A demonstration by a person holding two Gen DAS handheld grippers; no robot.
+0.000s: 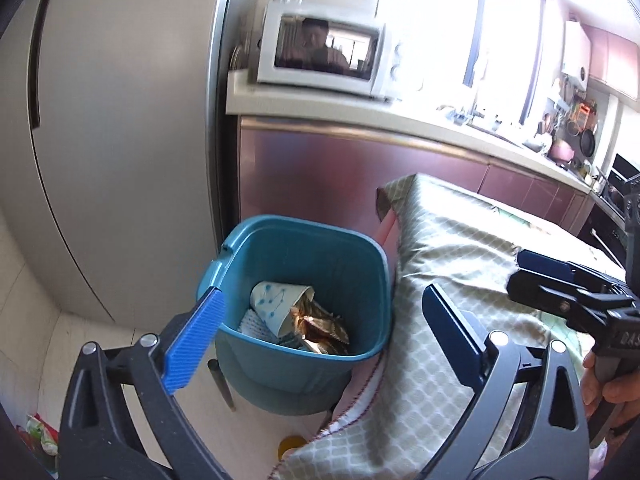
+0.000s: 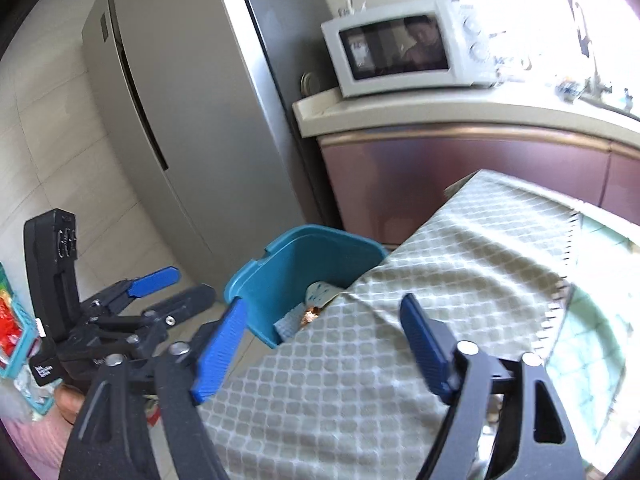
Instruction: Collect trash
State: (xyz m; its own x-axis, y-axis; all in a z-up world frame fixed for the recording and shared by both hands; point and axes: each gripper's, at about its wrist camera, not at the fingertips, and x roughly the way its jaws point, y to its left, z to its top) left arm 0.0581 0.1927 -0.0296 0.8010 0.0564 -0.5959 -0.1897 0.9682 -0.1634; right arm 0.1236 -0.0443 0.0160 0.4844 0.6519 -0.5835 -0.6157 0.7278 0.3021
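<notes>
Trash sits in the teal bin [image 1: 304,292] on the floor: a white paper cup [image 1: 276,306] with blue print lies on its side against crumpled gold wrappers [image 1: 320,330] and a pale dotted scrap. In the left wrist view, the left gripper [image 1: 324,308] hangs above and in front of the bin with its jaws spread wide and nothing between them; the bin's mouth shows through the gap, the trash lying well below the blue pads and touching neither. A fridge [image 1: 120,140] stands left of the bin, a microwave [image 1: 324,56] on the counter behind it. Just right of the bin, a checked cloth [image 1: 452,248] drapes over the tabletop edge. At far right the right gripper [image 1: 536,276] is held in a hand [image 1: 608,384]. In the right wrist view its jaws also stand wide and empty over the cloth, the bin ahead and to their left, half hidden behind the cloth's edge, cup and wrappers just showing.
</notes>
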